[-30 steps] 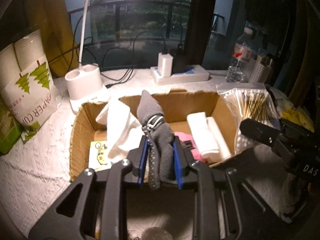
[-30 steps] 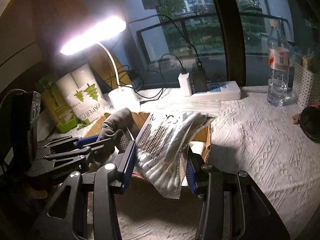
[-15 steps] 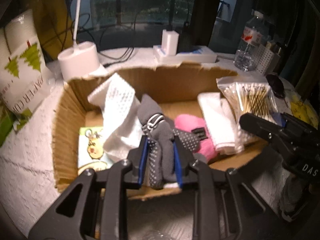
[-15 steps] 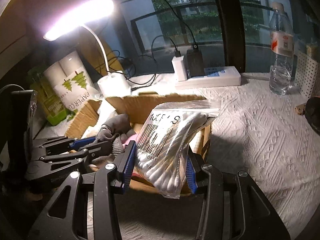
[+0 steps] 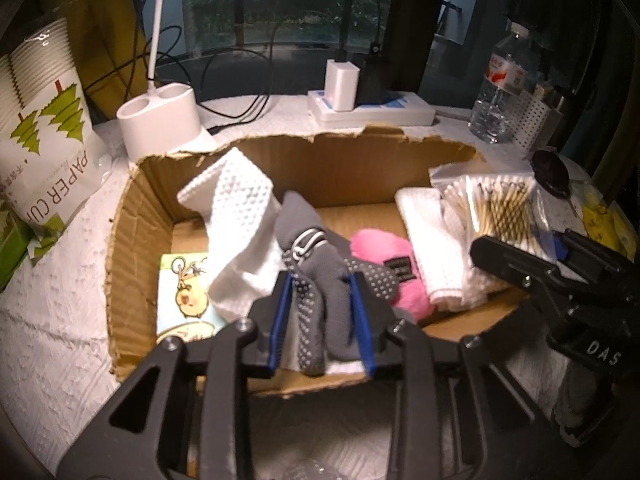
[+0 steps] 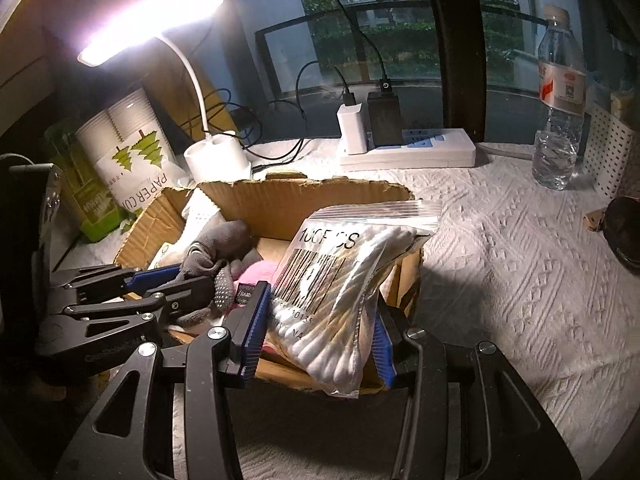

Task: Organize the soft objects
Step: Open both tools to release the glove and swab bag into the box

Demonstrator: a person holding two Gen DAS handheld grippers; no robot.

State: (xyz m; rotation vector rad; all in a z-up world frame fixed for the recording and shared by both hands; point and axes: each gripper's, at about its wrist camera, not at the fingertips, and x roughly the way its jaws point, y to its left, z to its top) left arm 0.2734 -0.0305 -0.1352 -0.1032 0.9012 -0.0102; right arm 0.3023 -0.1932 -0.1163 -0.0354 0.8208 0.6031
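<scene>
Right now, through the left wrist view, my left tool [image 5: 322, 316] is clenched on the grey sock [image 5: 316, 280], whose dotted sole hangs between the blue pads just above the near wall of the cardboard box [image 5: 132, 216]. Below and beyond it lie a white towel [image 5: 240, 224], a pink plush [image 5: 390, 264] and a folded white cloth [image 5: 428, 240], with a cartoon card [image 5: 184, 292] flat on the box floor. My worry is that the sock's loose end sits right over the near rim: if I let go from this spot, it could drape across the cardboard or slide out onto the desk [image 5: 48, 312] rather than settle inside. Its grippy dots could also catch on the pad and drag the sock back with me. From the right wrist view, my right tool [image 6: 316, 338] grasps the bag of cotton swabs [image 6: 340, 292] low down, so most of the bag leans over the box's right corner. That film looks slick, and I judge it could slip through the pads or tip outward over the torn wall. The two tools sit close together over a crowded box, so a careless push could knock one into the other or crush the swabs against the plush.
</scene>
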